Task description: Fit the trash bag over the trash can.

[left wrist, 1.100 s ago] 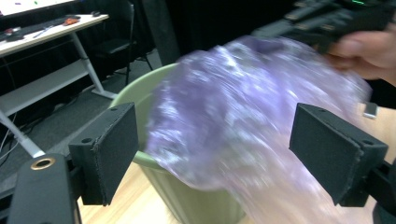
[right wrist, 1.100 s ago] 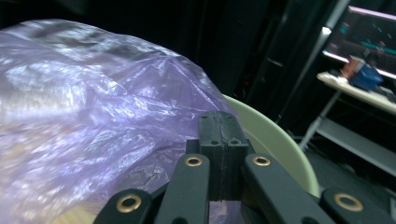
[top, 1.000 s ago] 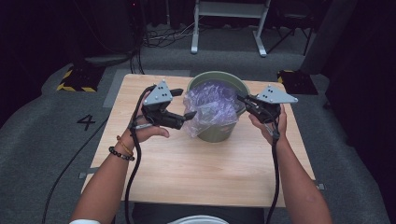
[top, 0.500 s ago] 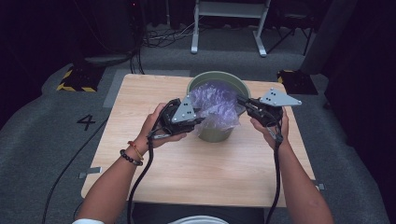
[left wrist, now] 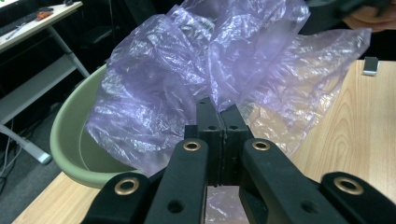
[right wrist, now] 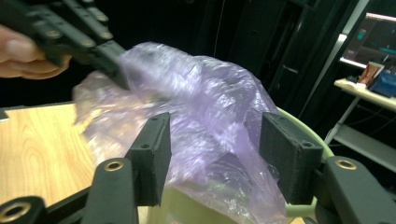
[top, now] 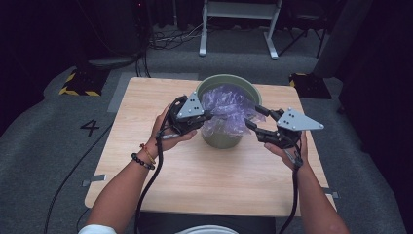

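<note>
A pale green bucket (top: 220,138) stands at the middle of the wooden table (top: 204,180), with a crumpled purple plastic bag (top: 228,108) bulging out of its mouth. My left gripper (top: 211,115) is shut on the bag's left edge at the rim; the left gripper view has its jaws pressed together on the bag (left wrist: 210,70) beside the bucket (left wrist: 70,140). My right gripper (top: 252,117) is open at the bag's right side. In the right gripper view the bag (right wrist: 205,112) lies between its spread jaws, over the bucket rim (right wrist: 303,135).
A white metal stand (top: 238,9) and cables lie on the floor behind the table. A number 4 (top: 90,127) is marked on the grey floor at the left. A white round object (top: 209,229) sits at the near edge.
My left gripper has moved right, from beside the bucket to the bag's left edge, and has shut on it. The right gripper has stayed at the bag's right side.
</note>
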